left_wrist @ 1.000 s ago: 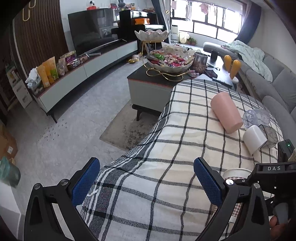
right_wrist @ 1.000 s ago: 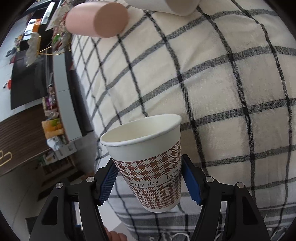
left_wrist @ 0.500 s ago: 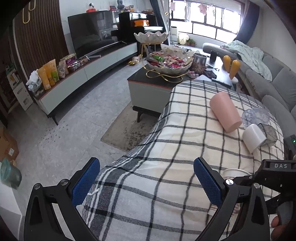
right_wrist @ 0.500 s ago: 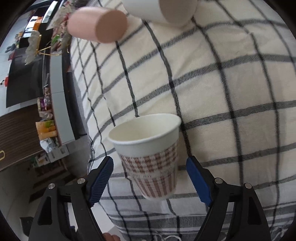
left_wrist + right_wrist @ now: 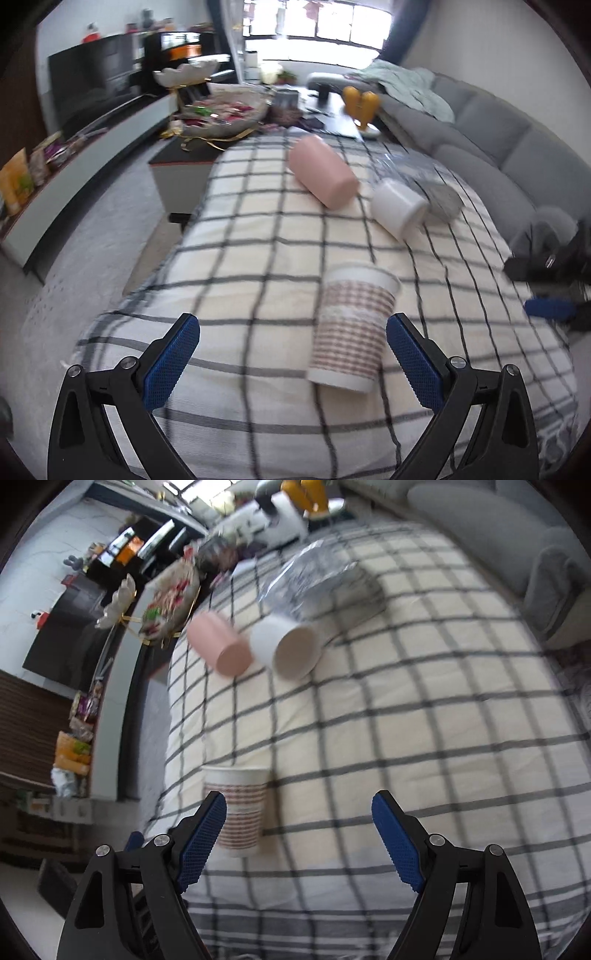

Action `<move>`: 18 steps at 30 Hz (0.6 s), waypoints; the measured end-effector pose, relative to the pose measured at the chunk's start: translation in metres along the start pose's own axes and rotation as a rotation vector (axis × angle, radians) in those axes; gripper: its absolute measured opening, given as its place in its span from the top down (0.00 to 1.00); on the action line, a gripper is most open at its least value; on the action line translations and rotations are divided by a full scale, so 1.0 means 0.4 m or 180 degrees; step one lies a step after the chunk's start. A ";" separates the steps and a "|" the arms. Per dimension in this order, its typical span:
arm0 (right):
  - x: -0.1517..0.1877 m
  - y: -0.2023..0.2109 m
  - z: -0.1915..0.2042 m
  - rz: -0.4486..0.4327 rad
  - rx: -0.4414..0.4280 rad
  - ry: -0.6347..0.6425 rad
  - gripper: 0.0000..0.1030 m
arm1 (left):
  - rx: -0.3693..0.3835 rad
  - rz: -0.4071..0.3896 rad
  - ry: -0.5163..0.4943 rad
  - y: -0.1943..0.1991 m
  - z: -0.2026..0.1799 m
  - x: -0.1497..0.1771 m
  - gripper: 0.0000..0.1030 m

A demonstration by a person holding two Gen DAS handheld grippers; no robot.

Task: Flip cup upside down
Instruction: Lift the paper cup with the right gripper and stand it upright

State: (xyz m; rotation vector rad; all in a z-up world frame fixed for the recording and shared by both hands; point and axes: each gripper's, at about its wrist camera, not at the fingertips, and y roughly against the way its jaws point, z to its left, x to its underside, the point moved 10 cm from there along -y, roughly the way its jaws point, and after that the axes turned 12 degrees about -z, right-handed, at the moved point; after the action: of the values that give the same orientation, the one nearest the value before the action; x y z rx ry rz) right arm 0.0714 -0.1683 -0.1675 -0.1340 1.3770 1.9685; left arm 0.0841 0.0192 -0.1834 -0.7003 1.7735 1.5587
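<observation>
A paper cup (image 5: 351, 328) with a brown houndstooth pattern stands upright, rim up, on the checked cloth (image 5: 258, 236). It sits just inside the right finger of my open, empty left gripper (image 5: 291, 354). In the right wrist view the cup (image 5: 240, 805) stands by the left finger of my right gripper (image 5: 299, 830), which is open, empty and drawn back from it. The right gripper's blue pad (image 5: 546, 308) shows at the right edge of the left wrist view.
A pink cup (image 5: 321, 175) and a white cup (image 5: 397, 208) lie on their sides farther back, with a clear plastic bag (image 5: 413, 166) behind them. A coffee table with a snack tray (image 5: 221, 110) stands beyond the cloth. A grey sofa (image 5: 498, 140) runs along the right.
My right gripper has opened, let go of the paper cup and pulled back to the right. The cup now stands on the cloth. My left gripper has swung toward the cup.
</observation>
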 end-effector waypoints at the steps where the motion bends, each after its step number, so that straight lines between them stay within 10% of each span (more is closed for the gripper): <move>1: -0.001 0.010 -0.013 -0.0028 0.0014 -0.0018 0.21 | 0.0041 0.0038 -0.0047 -0.006 -0.015 0.010 0.00; 18: 0.014 0.008 -0.117 -0.0248 0.0153 -0.0252 0.21 | 0.0173 0.0456 -0.0278 -0.108 -0.089 0.123 0.19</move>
State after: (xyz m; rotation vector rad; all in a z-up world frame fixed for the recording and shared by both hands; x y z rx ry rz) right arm 0.0512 -0.2059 -0.1876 -0.0851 1.3470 1.8556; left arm 0.0813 -0.0204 -0.2464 -0.4809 1.8274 1.6027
